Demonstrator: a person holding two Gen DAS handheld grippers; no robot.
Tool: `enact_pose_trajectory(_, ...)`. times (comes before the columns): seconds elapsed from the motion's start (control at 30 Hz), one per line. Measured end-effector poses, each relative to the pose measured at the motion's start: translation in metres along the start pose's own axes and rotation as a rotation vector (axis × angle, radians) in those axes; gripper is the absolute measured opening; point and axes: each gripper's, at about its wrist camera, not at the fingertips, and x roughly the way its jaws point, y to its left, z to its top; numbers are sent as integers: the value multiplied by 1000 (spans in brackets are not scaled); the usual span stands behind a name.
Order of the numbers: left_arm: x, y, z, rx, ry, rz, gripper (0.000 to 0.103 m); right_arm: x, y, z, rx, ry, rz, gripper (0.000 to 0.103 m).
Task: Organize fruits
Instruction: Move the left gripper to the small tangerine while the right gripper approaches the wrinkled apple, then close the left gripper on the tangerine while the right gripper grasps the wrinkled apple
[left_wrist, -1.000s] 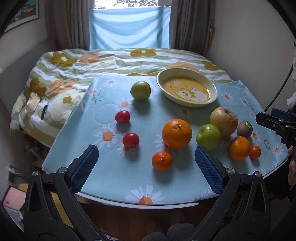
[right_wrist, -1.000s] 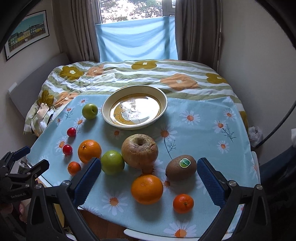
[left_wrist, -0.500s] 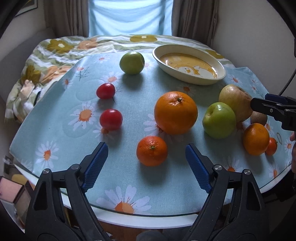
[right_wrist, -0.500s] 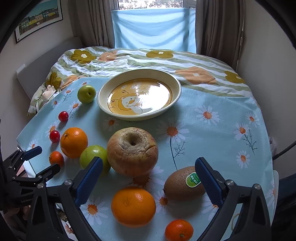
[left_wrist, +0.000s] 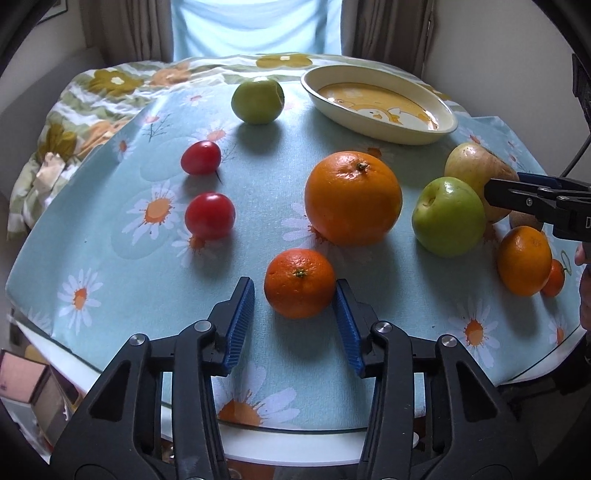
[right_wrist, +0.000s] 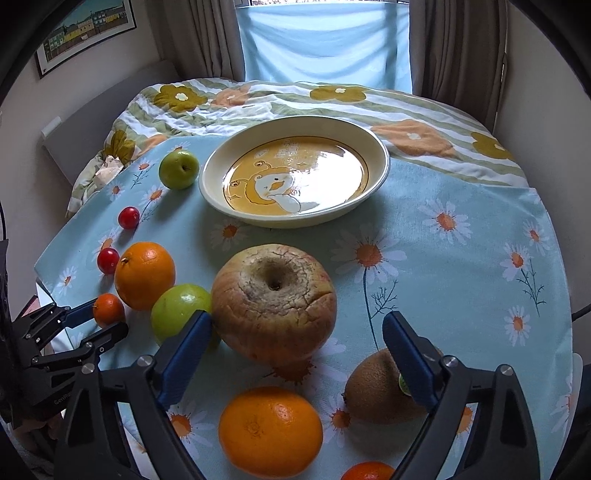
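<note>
**Two Grippers Set Over Fruit on a Daisy-Print Table**

The left gripper (left_wrist: 295, 301) was held low over the near edge of the table (left_wrist: 110, 236), and its jaws were closing around a small mandarin (left_wrist: 300, 282). The right blue pad appeared to touch the fruit's side, while a narrow gap was seen at the left pad, so no firm clench could be confirmed. The mandarin rested on the cloth, just in front of a large orange (left_wrist: 352, 197).

The right gripper (right_wrist: 297, 328) was also closing, though its jaws were still spread wide. A big wrinkled apple (right_wrist: 273, 301) was framed between them; the left pad lay just beside it and the right pad stood well apart, over a kiwi (right_wrist: 376, 387). Nothing was grasped.

A green apple (right_wrist: 179, 314) was seen touching the wrinkled apple on its left. Nearer the right camera, a second orange (right_wrist: 269, 432) and another small mandarin (right_wrist: 365, 472) lay at the table's edge.

Further back, an empty cream dish (right_wrist: 376, 155) with a yellow cartoon print was placed near the table's far edge, with a second green apple (right_wrist: 179, 169) just beside it. Two cherry tomatoes (left_wrist: 201, 158) were left well apart from the dish, on the left side of the cloth.
</note>
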Motion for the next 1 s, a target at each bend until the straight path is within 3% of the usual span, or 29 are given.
enact_pose_trajectory(0.33,0,-3,1,9,1,1,42,13,-7,1,69,22,74,91)
enact_pose_trajectory(0.57,-1,-3,0,5,1,3,41,16,-11,1,123,32,181,71)
enact_pose_trajectory(1.0,-11,-4,4,-2,-4,13,41,3,-11,4,96,0,190,69)
